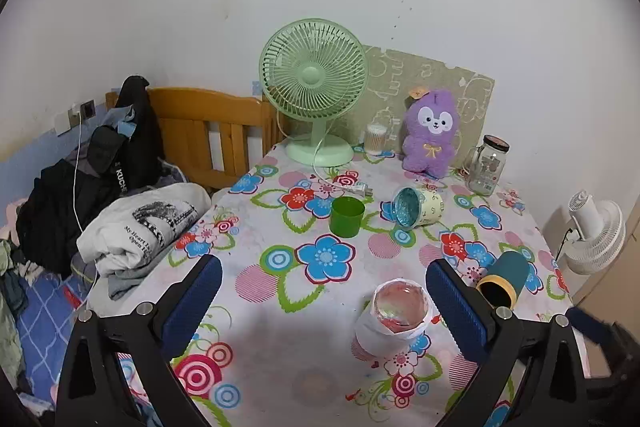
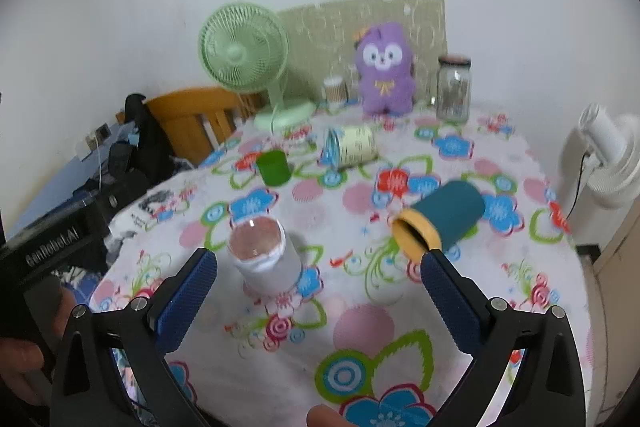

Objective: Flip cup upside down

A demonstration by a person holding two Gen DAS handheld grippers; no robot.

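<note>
Several cups stand or lie on the floral tablecloth [image 1: 280, 307]. A white cup with a pink inside [image 1: 394, 319] [image 2: 264, 255] stands upright nearest me. A teal cup with a yellow rim [image 1: 506, 277] [image 2: 440, 217] lies on its side at the right. A pale cup with a teal inside [image 1: 418, 207] [image 2: 352, 147] lies on its side farther back. A green cup [image 1: 346, 215] [image 2: 273, 167] stands upright. My left gripper [image 1: 324, 291] is open and empty above the near table. My right gripper [image 2: 318, 285] is open and empty, with the white cup just ahead of its left finger.
A green desk fan [image 1: 314, 87], a purple plush toy [image 1: 430, 133], a glass jar [image 1: 488, 165] and a cotton-swab box [image 1: 376, 139] line the back edge. A bed with clothes [image 1: 120, 207] lies left. A white fan [image 1: 596, 235] stands right of the table.
</note>
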